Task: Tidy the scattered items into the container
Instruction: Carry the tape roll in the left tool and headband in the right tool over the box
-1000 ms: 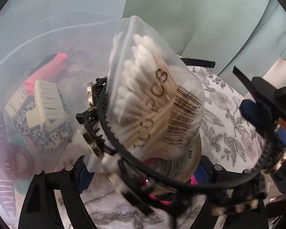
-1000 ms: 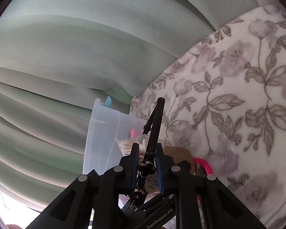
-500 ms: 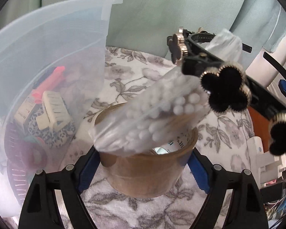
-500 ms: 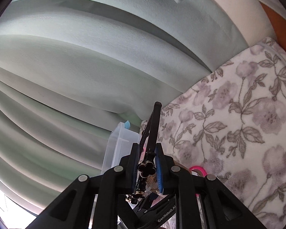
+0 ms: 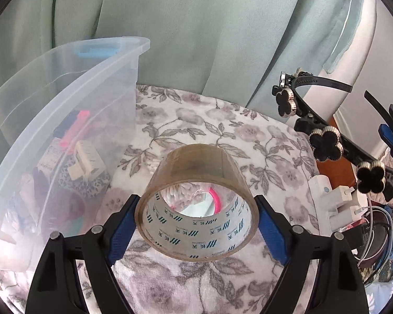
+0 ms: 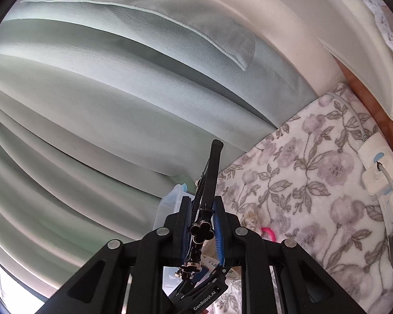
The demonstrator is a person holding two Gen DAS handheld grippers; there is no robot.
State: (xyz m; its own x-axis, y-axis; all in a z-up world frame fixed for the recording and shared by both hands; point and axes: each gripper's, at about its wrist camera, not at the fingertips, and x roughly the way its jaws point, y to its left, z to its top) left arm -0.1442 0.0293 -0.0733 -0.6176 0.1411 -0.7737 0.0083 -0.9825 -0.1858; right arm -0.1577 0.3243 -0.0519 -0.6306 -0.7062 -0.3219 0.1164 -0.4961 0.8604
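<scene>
Over the floral blanket (image 5: 196, 120), your left gripper (image 5: 196, 217) clamps the brown tape roll (image 5: 196, 201) beside the clear container (image 5: 65, 120) — while your right gripper (image 6: 201, 225), raised by the green curtain (image 6: 118, 91), pinches the black clover headband (image 6: 205, 191).

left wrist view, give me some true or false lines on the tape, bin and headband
1. The brown packing tape roll sits between the left gripper jaws. True.
2. The clear plastic storage bin holds nothing. False: hair clips and other items lie inside.
3. The black headband with clover charms is clamped in the right gripper. True.
4. The tape roll is inside the bin. False: it is outside, beside the bin, over the floral blanket.
</scene>
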